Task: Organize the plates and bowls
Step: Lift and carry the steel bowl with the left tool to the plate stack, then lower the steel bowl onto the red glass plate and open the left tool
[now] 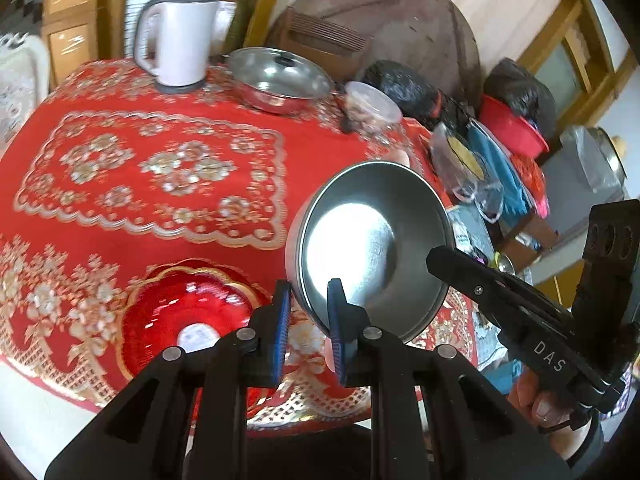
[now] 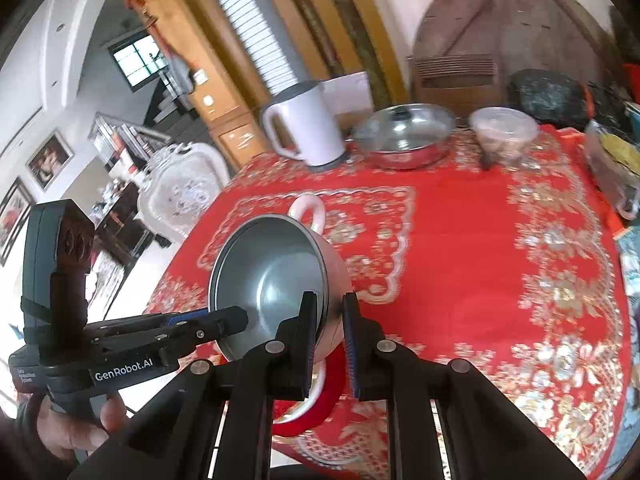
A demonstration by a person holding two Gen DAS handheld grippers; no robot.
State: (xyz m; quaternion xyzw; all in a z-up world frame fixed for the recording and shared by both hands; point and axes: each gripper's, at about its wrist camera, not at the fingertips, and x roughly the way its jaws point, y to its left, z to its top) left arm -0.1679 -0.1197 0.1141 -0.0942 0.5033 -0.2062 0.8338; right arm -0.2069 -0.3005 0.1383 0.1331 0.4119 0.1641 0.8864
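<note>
Together, both grippers held one steel bowl [image 1: 372,248] tilted above the red tablecloth [image 1: 160,208]. The left gripper [image 1: 308,320] was clamped on the rim nearest it, and the right gripper [image 2: 329,332] pinched the opposite wall. A red plate [image 1: 188,312] lay on the cloth below, near the table edge. A kettle [image 1: 176,40] and lidded pan [image 1: 280,80] stood farther back.
</note>
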